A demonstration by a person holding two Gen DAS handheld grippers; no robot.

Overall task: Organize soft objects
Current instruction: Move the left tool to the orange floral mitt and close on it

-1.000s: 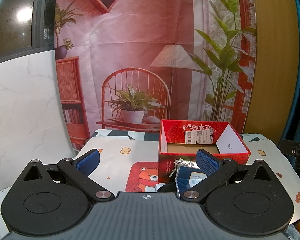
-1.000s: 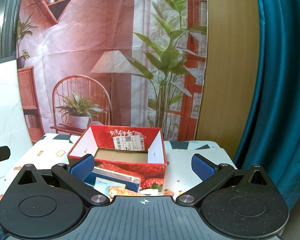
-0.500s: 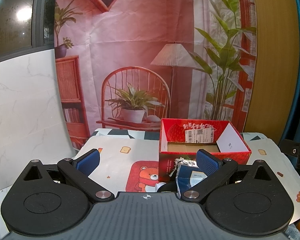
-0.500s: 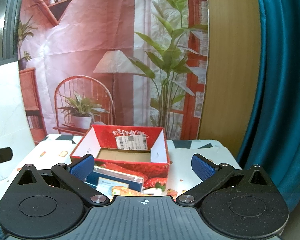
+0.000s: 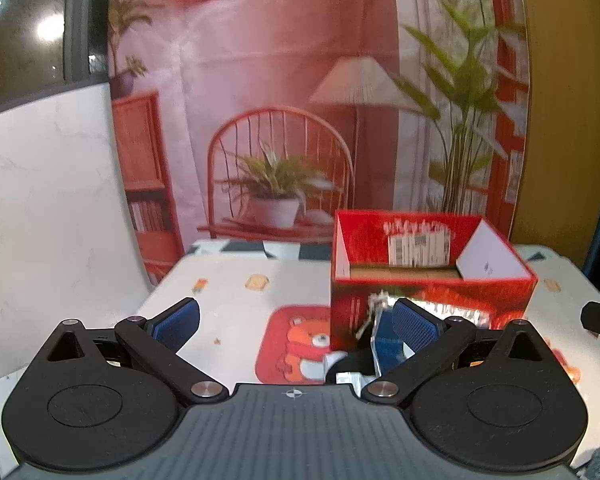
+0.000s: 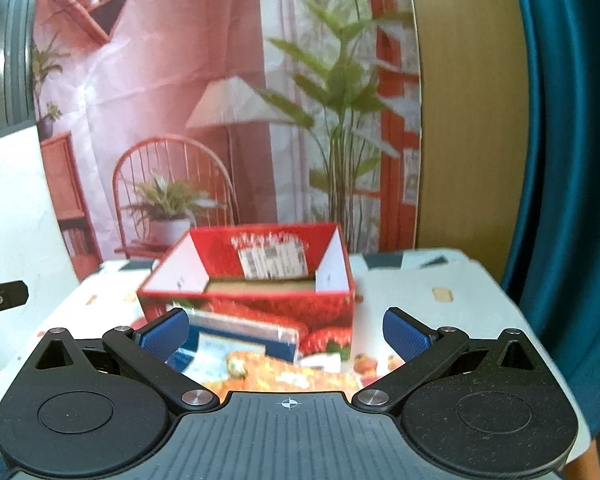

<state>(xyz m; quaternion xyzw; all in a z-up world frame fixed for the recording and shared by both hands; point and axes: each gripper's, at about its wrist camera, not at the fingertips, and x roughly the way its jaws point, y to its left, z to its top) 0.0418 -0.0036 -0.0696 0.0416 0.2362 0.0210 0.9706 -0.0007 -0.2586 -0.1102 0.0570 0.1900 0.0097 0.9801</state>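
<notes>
My left fingers (image 5: 176, 322) stand wide apart with nothing between them, and my right fingers (image 6: 406, 330) are spread just as wide and hold nothing either. The left gripper (image 5: 296, 320) hovers above the tablecloth (image 5: 228, 292) with its printed bear, its right pad just in front of a crinkled silver packet (image 5: 440, 308) and a blue packet (image 5: 384, 344) that lie against the front wall of the red box (image 5: 432, 292).

From the right gripper (image 6: 286, 330) I see the same box (image 6: 252, 304), its flaps folded open and its cardboard floor bare as far as I can tell. Before it lie a blue packet (image 6: 236, 344) and an orange snack bag (image 6: 284, 376), the bag directly between my open pads and below them.

I judge the box sits open at the middle of the table so the soft packets can be dropped in from either side, and I keep both grippers spread because none is picked yet. The bag looks limp, so a pinch near its middle should serve best. Both views are blurred, so finer details of the packets escape me.
</notes>
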